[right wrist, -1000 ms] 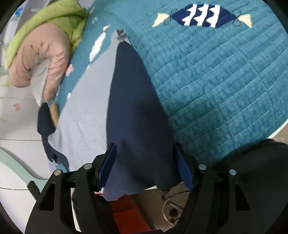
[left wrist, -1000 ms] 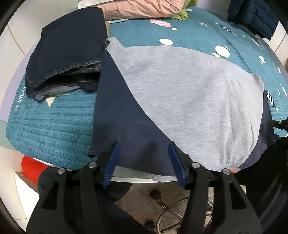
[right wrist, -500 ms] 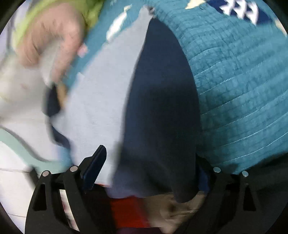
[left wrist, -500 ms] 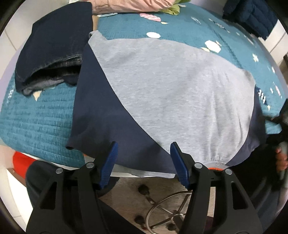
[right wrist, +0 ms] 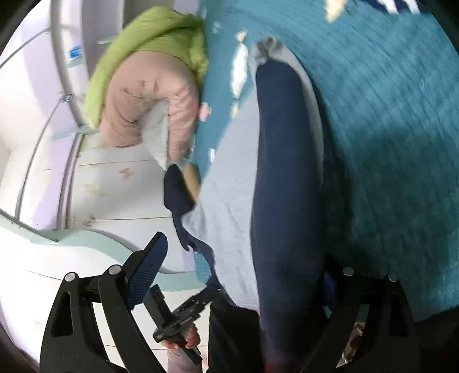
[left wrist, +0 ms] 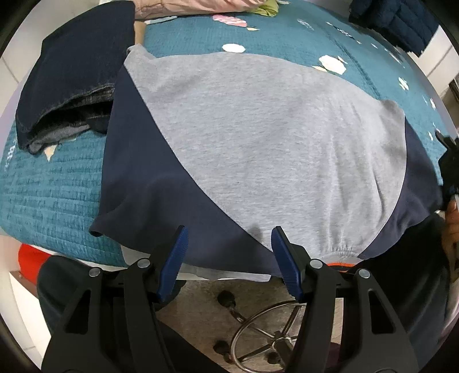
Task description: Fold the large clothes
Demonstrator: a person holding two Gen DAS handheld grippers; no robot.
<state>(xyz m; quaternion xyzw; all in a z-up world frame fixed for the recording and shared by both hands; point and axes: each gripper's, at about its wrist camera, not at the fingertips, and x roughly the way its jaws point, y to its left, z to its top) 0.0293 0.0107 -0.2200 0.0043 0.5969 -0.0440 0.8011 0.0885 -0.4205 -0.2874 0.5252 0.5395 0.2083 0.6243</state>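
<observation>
A large grey shirt with navy sleeves (left wrist: 258, 137) lies spread on the teal quilted bed (left wrist: 51, 195). Its near edge hangs over the bed's front. My left gripper (left wrist: 228, 252) is open, its blue pads just in front of the navy left sleeve (left wrist: 149, 198), not touching it. In the right wrist view the same shirt (right wrist: 229, 206) runs up the frame. My right gripper (right wrist: 238, 275) is open wide around the navy right sleeve (right wrist: 284, 186). Its left pad (right wrist: 149, 266) shows; the right pad is hidden behind the sleeve.
Folded dark jeans (left wrist: 74, 74) lie at the shirt's left. A pink jacket (right wrist: 149, 97) and a green garment (right wrist: 155, 37) lie at the bed's far end, a navy jacket (left wrist: 398, 20) at the far right. A stool base (left wrist: 272, 338) stands on the floor below.
The left gripper drew back a little from the shirt's hem and stays open. The right gripper opened wider and swung along the navy right sleeve, which now lies between its fingers.
</observation>
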